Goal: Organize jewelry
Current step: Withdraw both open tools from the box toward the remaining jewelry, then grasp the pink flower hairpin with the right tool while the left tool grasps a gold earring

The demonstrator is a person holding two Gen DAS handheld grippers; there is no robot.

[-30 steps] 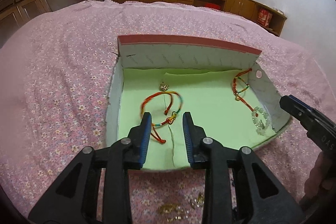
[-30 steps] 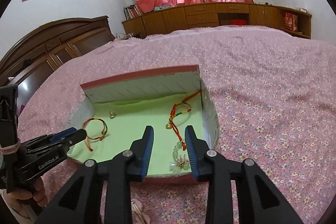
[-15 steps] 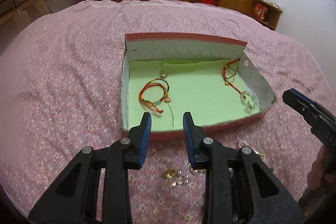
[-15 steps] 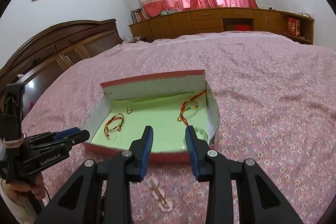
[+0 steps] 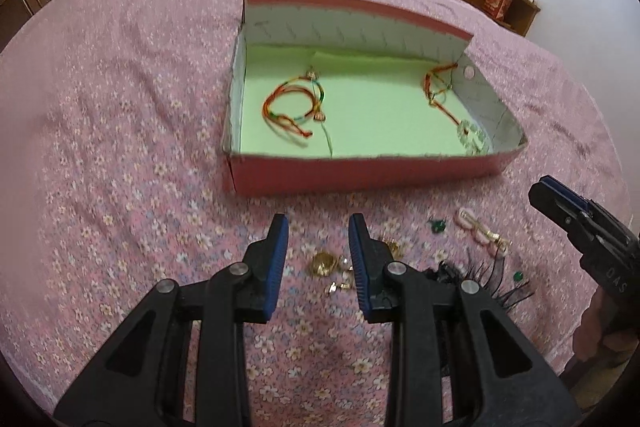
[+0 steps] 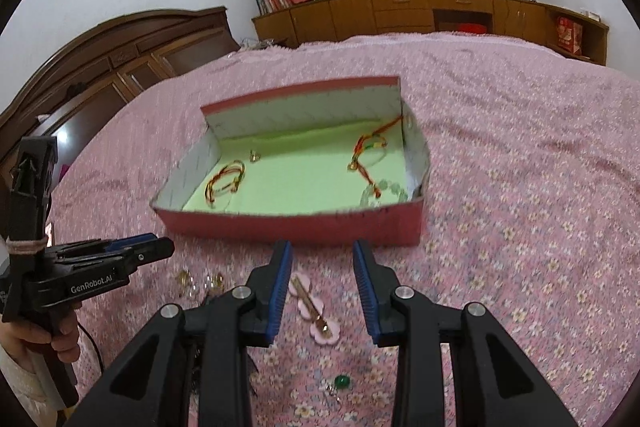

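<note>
Both grippers gape empty: left gripper (image 5: 318,255) should drop squarely over the gold earrings (image 5: 326,263); right gripper (image 6: 322,283) straddles the pink hairclip (image 6: 314,311).

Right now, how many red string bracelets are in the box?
2. One bracelet lies on the green lining toward the box's left side; the other lies by the right wall, its cord running to a clear bead ring. None seems hidden.

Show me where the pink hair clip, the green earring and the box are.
pink hair clip (image 6: 314,309): right wrist view, on its gold middle bar.
green earring (image 6: 342,381): right wrist view, on the green stone.
box (image 6: 304,227): right wrist view, on its red front wall.
</note>
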